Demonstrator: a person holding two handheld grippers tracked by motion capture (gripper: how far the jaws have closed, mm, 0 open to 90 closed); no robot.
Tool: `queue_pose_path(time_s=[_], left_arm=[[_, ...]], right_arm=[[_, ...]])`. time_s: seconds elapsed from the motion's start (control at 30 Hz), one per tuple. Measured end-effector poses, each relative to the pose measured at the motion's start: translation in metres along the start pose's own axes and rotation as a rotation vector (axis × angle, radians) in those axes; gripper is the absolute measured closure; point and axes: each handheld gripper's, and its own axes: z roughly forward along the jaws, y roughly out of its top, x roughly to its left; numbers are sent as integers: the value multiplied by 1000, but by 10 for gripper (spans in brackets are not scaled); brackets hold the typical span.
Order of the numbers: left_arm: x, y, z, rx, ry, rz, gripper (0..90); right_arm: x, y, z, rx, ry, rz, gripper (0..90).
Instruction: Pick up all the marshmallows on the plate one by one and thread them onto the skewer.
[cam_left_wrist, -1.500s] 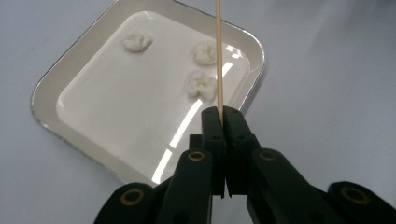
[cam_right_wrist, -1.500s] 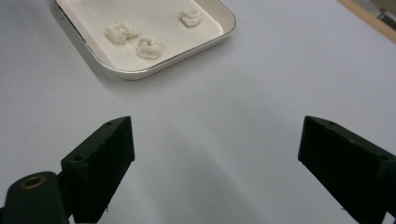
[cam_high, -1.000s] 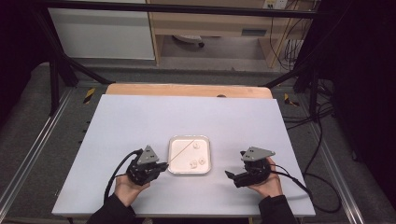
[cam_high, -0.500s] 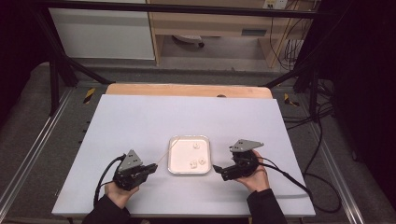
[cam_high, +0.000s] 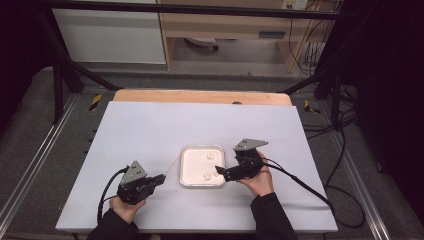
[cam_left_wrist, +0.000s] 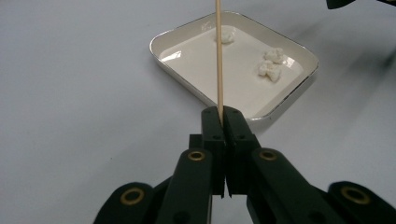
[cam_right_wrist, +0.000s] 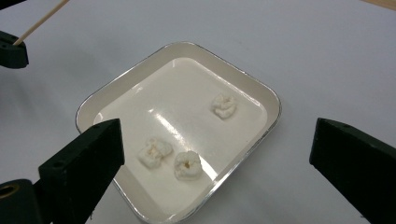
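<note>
Shifted since half a second ago: left claw (cam_high: 159, 178) up toward tray's 9 o'clock, pinching thin wooden skewer (cam_left_wrist: 218, 56). White tray (cam_high: 189, 176) mid-bench, three popcorn pieces (cam_right_wrist: 187, 165) inside. Right claw (cam_high: 218, 171) spread over tray's 3 o'clock rim; pick-up likely next.

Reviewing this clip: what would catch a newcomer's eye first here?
A white square tray sits near the middle of the table, holding three popcorn pieces. The left gripper is shut on a thin wooden skewer aimed at the tray; the right gripper hangs open above it.
</note>
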Motion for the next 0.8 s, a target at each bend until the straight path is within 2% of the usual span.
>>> queue_pose_path(time_s=[0.17,0.47,0.6,0.8], left_arm=[[1,-1,0,-9,-8,-10,885],[1,-2,1,-15,-11,-10,885],[1,-2,1,-19,-13,-15,885],[1,-2,2,-15,-15,-17,885]], right_arm=[[-3,6,12,11,0,24,40],[-5,18,38,45,-18,29,58],[-7,21,48,48,-10,39,97],[-11,21,59,66,-1,23,206]])
